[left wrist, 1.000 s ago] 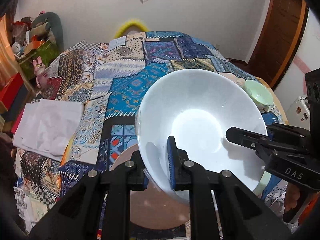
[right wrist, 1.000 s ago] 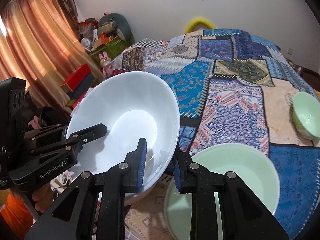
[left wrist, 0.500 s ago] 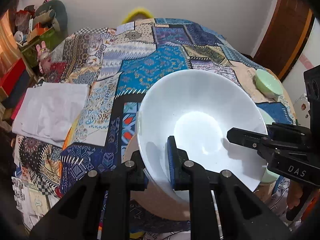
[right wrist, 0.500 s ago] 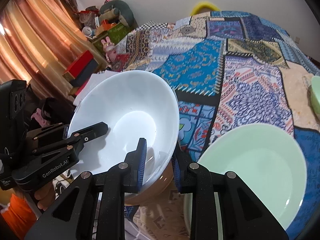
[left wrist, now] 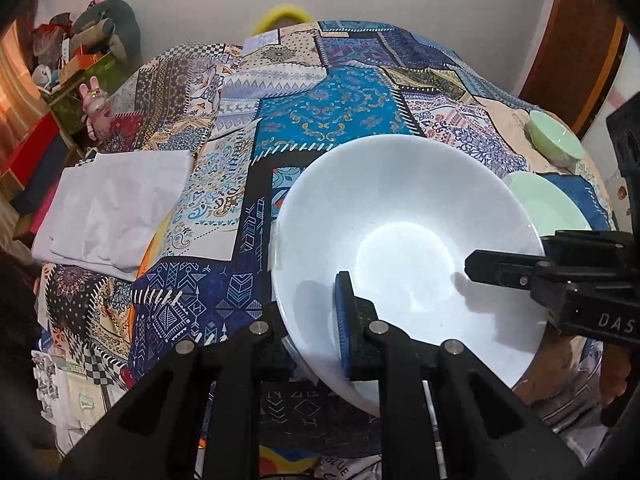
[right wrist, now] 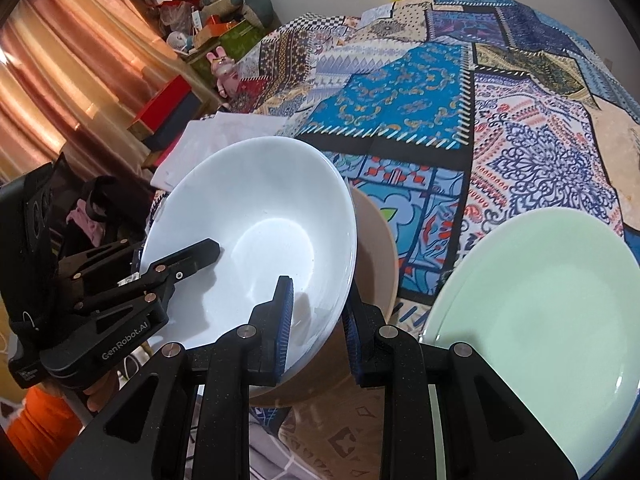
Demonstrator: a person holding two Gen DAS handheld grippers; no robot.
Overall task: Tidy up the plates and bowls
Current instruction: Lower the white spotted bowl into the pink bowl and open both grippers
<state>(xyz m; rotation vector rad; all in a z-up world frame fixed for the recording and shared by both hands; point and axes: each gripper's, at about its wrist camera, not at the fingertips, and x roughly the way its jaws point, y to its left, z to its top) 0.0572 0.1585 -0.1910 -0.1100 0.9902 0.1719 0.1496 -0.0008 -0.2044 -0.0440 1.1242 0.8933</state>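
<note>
Patchwork cloth (left wrist: 344, 128) covered the table across both views. Both grippers were clamped on the white bowl (left wrist: 404, 240): the left gripper (left wrist: 316, 320) pinched its near rim at lower centre, the right gripper (right wrist: 316, 320) the opposite rim, probably sharing the load. It hung tilted over a tan bowl (right wrist: 378, 248), apparently its nesting spot, beside the green plate (right wrist: 540, 312) at lower right.

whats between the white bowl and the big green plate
In the right wrist view, a tan bowl sits partly under the white bowl, then a strip of patterned cloth before the green plate.
</note>
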